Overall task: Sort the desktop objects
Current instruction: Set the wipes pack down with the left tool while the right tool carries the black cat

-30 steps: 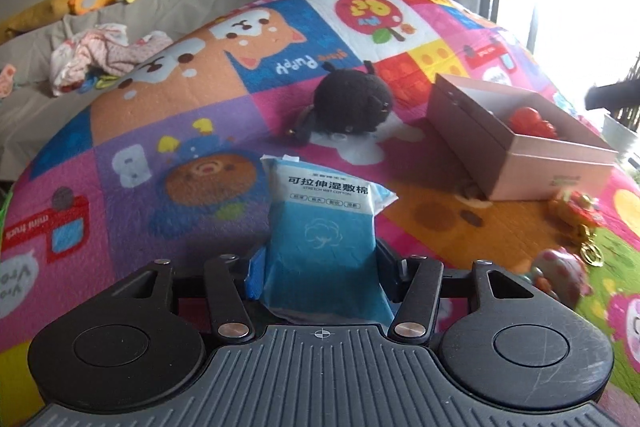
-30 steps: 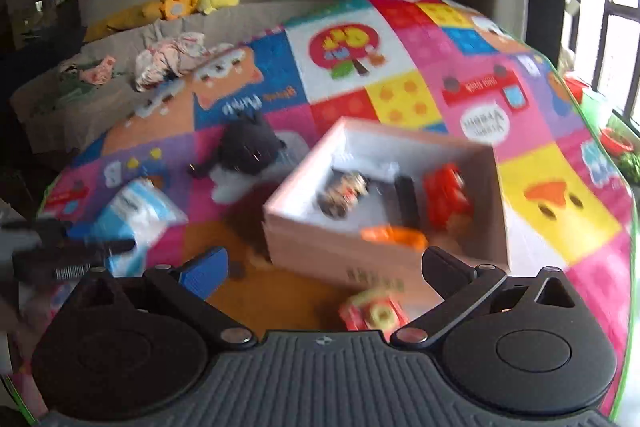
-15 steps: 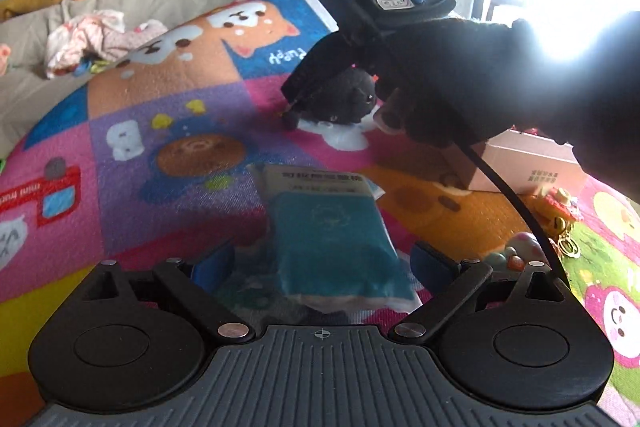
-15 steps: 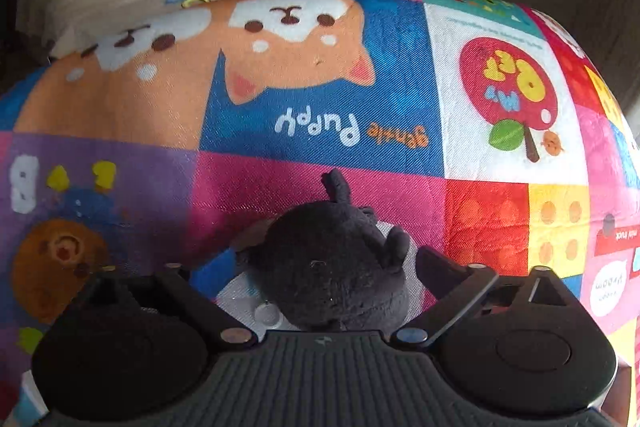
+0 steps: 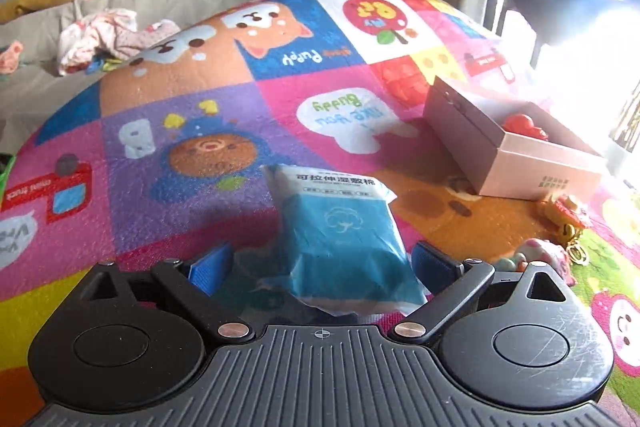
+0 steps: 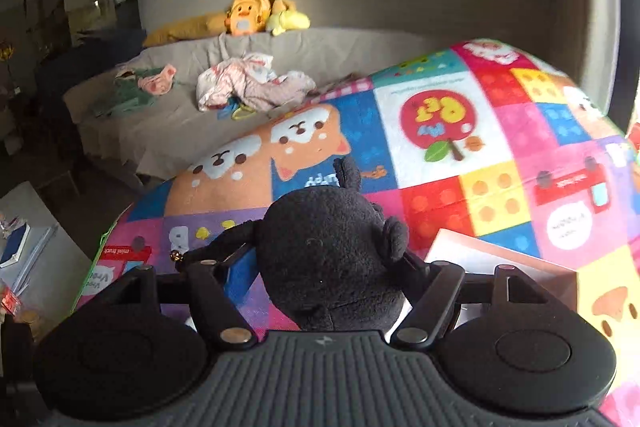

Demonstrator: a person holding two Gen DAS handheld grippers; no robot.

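Note:
A blue wet-cotton packet [image 5: 340, 227] lies on the colourful play mat [image 5: 192, 99], between the blue pads of my left gripper [image 5: 322, 263]. That gripper is open and its pads stand clear of the packet's sides. In the right wrist view a black plush toy [image 6: 328, 239] sits between the fingers of my right gripper [image 6: 328, 267]. Its jaws are closing, the pads press into the plush, and the toy hangs above the mat. A pink open box [image 5: 540, 167] stands to the right with a red toy [image 5: 524, 127] inside; its corner [image 6: 500, 267] shows just right of the plush.
Small keychain toys [image 5: 564, 215] and a pink round toy [image 5: 540, 259] lie on the mat in front of the box. Behind the mat is a grey sofa [image 6: 180, 123] with crumpled clothes [image 6: 248, 83] and yellow plush toys [image 6: 244, 15].
My left gripper opened and let go of the blue packet, now lying on the mat. My right gripper moved over to the black plush, closed on it and lifted it off the mat.

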